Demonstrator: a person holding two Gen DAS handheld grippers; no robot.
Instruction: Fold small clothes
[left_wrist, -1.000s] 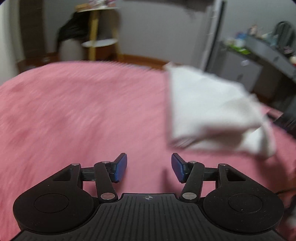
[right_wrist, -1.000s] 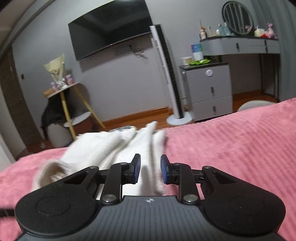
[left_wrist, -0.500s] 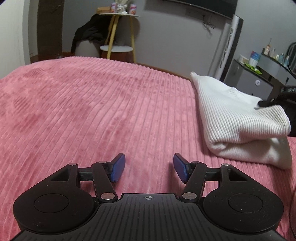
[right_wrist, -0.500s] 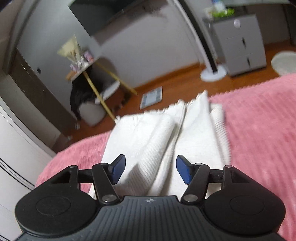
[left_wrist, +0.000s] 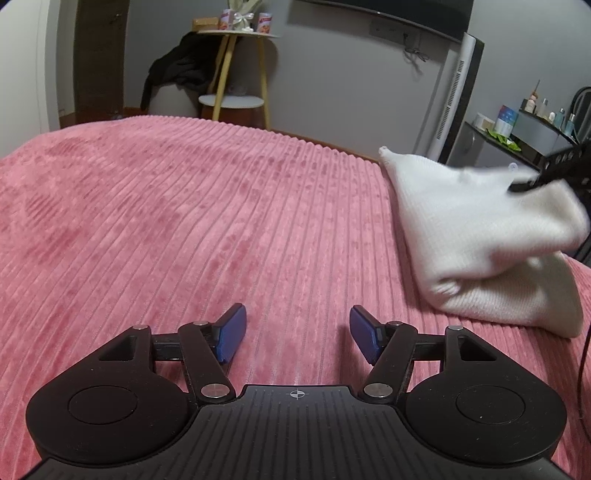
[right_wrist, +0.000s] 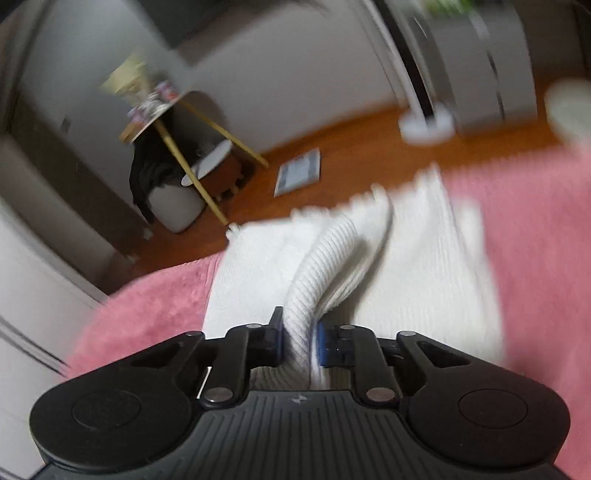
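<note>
A white ribbed knit garment (left_wrist: 476, 229) lies folded on the pink bedspread (left_wrist: 184, 229) at the right of the left wrist view. My left gripper (left_wrist: 295, 334) is open and empty, low over the bedspread, left of the garment. In the right wrist view my right gripper (right_wrist: 300, 343) is shut on a raised fold of the white garment (right_wrist: 325, 258), with the rest of the garment spread beyond it. The right gripper also shows as a dark shape at the garment's top edge in the left wrist view (left_wrist: 554, 166).
Beyond the bed's far edge stand a yellow-legged side table (left_wrist: 240, 74) with dark clothing, a tower fan (left_wrist: 454, 99) and a grey dresser (left_wrist: 517, 147). A flat scale (right_wrist: 299, 171) lies on the wooden floor.
My right gripper opened, moved down onto the garment and closed on a fold of it. The garment's top layer is lifted at the right. My left gripper stayed open, nearly still.
</note>
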